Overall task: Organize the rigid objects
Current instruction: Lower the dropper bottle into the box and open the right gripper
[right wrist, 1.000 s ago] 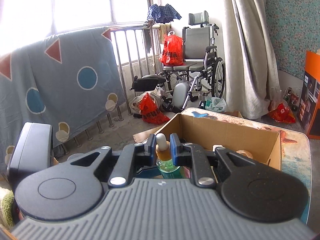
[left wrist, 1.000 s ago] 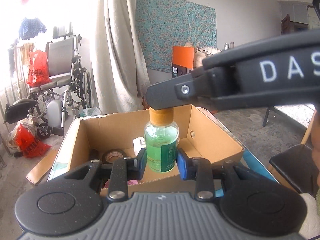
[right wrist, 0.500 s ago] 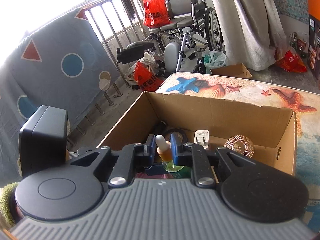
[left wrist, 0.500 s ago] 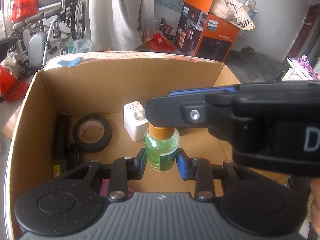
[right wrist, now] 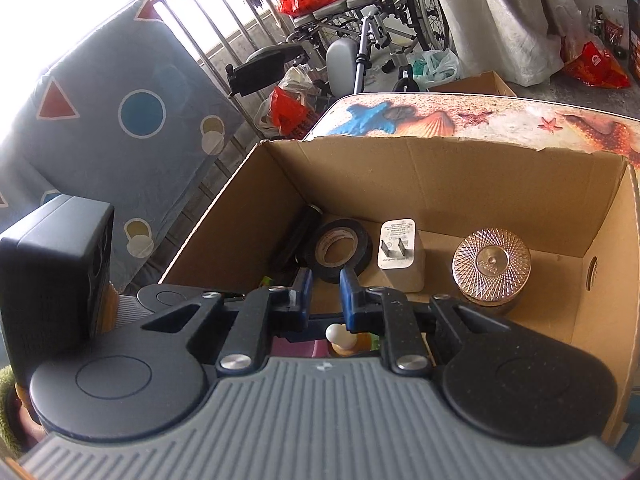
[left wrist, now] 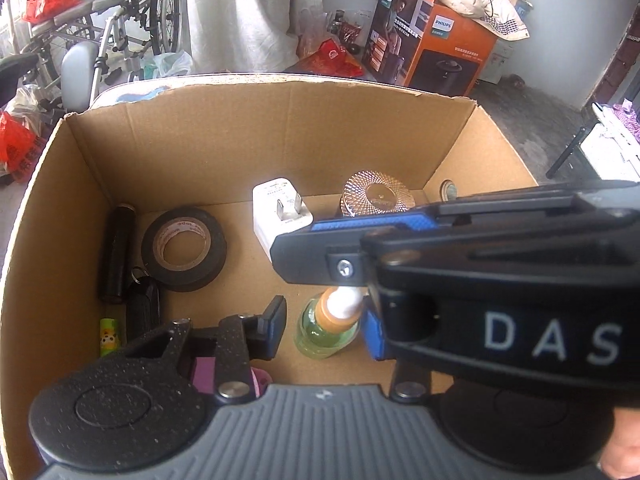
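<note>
Cardboard box floor lies bare between dropper bottle and right wall.

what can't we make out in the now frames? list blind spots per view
- Left wrist: the left gripper has one finger covered by the right gripper body; contact with the dropper bottle unclear.
- Left wrist: purple item mostly behind the gripper body.
- Right wrist: bottle body hidden under the gripper; only the white bulb shows.
- Right wrist: black cylinder in shadow, unidentifiable.
</note>
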Available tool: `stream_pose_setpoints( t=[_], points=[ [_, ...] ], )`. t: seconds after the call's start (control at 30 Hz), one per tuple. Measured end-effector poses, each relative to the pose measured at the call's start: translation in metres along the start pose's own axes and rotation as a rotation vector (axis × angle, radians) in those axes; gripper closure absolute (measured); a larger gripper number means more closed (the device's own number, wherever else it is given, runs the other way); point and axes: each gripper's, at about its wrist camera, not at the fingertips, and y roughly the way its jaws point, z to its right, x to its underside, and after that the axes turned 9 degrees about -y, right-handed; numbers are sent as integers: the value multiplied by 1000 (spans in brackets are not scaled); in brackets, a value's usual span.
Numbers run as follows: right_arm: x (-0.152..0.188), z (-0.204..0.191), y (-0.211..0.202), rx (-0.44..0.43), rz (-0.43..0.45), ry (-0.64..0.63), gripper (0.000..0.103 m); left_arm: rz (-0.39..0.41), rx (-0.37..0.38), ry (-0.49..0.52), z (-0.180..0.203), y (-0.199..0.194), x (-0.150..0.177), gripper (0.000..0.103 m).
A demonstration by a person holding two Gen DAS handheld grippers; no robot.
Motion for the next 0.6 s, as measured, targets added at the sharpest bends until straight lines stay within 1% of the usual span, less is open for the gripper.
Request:
stream_pose_setpoints(
  t=[0.03, 0.1, 0.13, 0.2, 0.3, 0.33, 0.37, 0.43, 0.5, 0.53, 0.57, 0.6],
  points=[
    [1, -1, -1, -2, 1, 2, 89, 6, 5, 1, 1, -2, 1, 58],
    [1, -2, -6, -4, 19, 4, 87, 34, 11, 8, 3, -6, 1, 47],
    [2, -3, -11, -4, 34, 5, 87, 52, 13, 17, 4, -11, 2, 44],
    [3, -5, -23, -3, 68, 11, 87, 86, 15, 36, 8, -19, 5, 35],
    [8, -10, -49, 9, 127, 32, 86, 145, 15, 65, 16, -39, 11, 33],
    [12, -13, -60, 12, 153, 41, 84, 164, 23, 75, 19, -48, 14, 33],
    [16, -17, -71, 19, 180, 51, 78, 182, 33, 83, 21, -56, 17, 30],
    [26, -26, -94, 37, 243, 62, 72, 222, 51, 103, 26, -74, 26, 26],
    [38, -37, -116, 57, 301, 61, 62, 251, 70, 118, 29, -91, 35, 20],
    [44, -44, -127, 74, 331, 60, 51, 264, 84, 128, 30, -99, 41, 19],
    [50, -49, -134, 86, 353, 56, 45, 269, 90, 134, 30, -105, 45, 16],
    [59, -57, -145, 102, 382, 51, 42, 276, 95, 137, 30, -112, 50, 15]
  ],
)
